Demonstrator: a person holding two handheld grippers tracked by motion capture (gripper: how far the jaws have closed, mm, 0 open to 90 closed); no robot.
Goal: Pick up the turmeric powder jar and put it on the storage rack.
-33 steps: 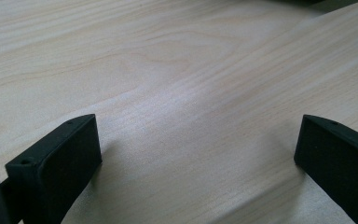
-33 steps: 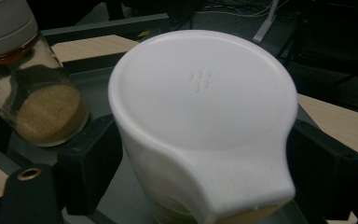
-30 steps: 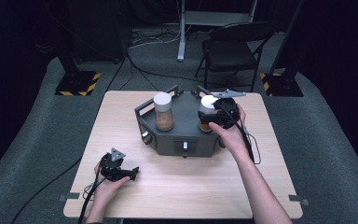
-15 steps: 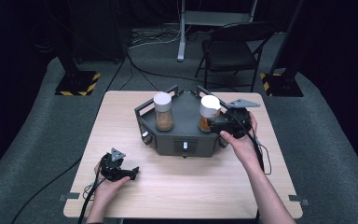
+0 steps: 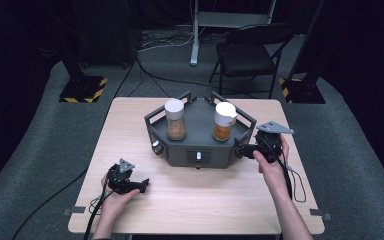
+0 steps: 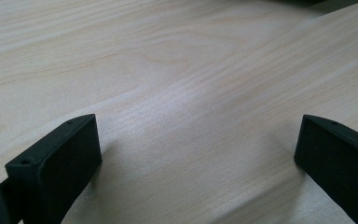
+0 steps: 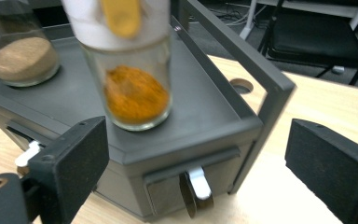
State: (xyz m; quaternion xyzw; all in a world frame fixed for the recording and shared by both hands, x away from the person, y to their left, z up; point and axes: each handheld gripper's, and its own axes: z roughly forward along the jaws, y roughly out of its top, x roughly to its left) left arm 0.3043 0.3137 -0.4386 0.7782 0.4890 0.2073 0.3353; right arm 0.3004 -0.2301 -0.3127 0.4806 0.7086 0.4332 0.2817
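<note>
Backing off since a second ago, the right gripper [image 5: 240, 149] now gapes empty beside the grey tray [image 5: 198, 153], its orange spice jar [image 5: 223, 121] left standing inside; left gripper [image 5: 141, 186] rests open on the table [image 5: 205, 200]

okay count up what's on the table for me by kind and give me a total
Spice jars: 2, one with tan powder, one with orange powder
Grey rack: 1
Hand-held grippers: 2, left, right
Total: 5

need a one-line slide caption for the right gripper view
Open right gripper faces a grey rack holding a jar of orange powder.
</note>
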